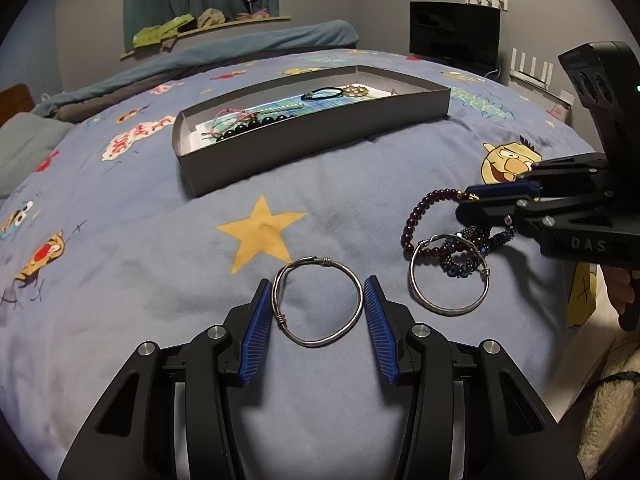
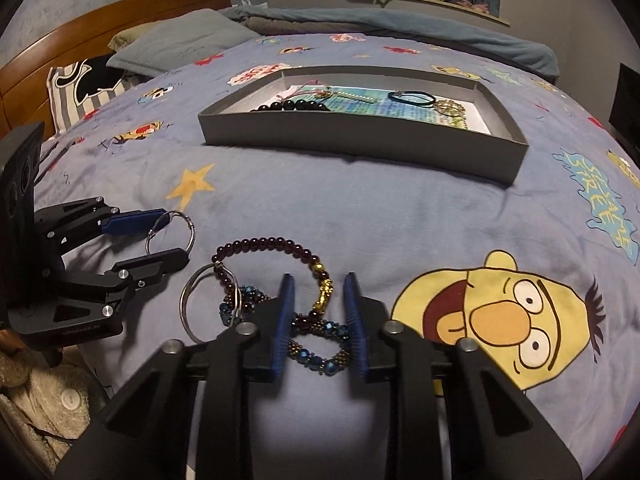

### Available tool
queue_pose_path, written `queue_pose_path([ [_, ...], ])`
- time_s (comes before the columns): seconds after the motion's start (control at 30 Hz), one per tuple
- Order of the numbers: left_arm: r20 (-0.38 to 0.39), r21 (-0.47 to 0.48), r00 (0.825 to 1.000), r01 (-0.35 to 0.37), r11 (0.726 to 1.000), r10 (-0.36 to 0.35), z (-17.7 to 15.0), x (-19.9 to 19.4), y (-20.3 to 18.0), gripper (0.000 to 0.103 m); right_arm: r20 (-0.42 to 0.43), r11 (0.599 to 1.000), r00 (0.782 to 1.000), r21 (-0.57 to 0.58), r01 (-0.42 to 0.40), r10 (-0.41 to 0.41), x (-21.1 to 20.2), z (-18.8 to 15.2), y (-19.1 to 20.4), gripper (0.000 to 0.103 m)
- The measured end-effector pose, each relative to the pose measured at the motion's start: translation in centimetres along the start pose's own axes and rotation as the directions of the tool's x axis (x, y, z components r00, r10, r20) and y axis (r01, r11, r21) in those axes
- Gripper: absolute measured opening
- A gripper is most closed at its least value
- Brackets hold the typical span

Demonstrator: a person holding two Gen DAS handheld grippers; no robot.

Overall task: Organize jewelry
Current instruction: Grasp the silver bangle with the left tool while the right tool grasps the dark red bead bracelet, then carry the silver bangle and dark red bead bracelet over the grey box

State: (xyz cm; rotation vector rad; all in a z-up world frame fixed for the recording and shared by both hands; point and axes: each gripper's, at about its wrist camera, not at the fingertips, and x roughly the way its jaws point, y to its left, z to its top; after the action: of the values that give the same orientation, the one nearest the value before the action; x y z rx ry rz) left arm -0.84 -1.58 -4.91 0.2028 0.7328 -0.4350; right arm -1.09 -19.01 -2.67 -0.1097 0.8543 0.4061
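Your left gripper [image 1: 318, 280] was half open, pads touching both sides of the flat silver bangle [image 1: 282, 319] at lower centre, while your right gripper [image 2: 319, 276] straddled the dark red bead bracelet [image 2: 264, 240] without clearly pinching, grey box [image 1: 312, 148] straight ahead.

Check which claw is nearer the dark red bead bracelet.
Right. The right claw straddles the bracelet at its gold charm, one finger on either side. The left claw sits apart to the bracelet's left, closed around a bangle.
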Motion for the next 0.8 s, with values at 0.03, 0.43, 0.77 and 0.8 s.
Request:
queue_pose_path([
  [0.03,0.000,-0.001,1.000,0.002,1.000,-0.002,0.0,0.0,0.0,0.048,0.003,1.000,1.000,0.013,-0.010,0.010,-0.1,0.1,-0.2,0.008],
  [0.43,0.043,-0.049,0.999,0.032,0.998,-0.030,1.2,-1.6,1.5,0.048,0.092,0.998,0.996,0.061,-0.005,-0.001,-2.4,1.4,-1.5,0.007],
  [0.77,0.068,-0.067,0.998,0.019,0.998,-0.015,2.9,-2.5,2.9,0.048,0.152,0.996,0.987,0.082,0.039,-0.051,-4.2,3.5,-3.9,0.007],
  [0.8,0.072,-0.067,0.997,0.021,0.998,-0.016,3.2,-2.6,3.0,0.048,0.157,0.996,0.986,0.083,0.044,-0.057,-4.4,3.7,-4.2,0.007],
])
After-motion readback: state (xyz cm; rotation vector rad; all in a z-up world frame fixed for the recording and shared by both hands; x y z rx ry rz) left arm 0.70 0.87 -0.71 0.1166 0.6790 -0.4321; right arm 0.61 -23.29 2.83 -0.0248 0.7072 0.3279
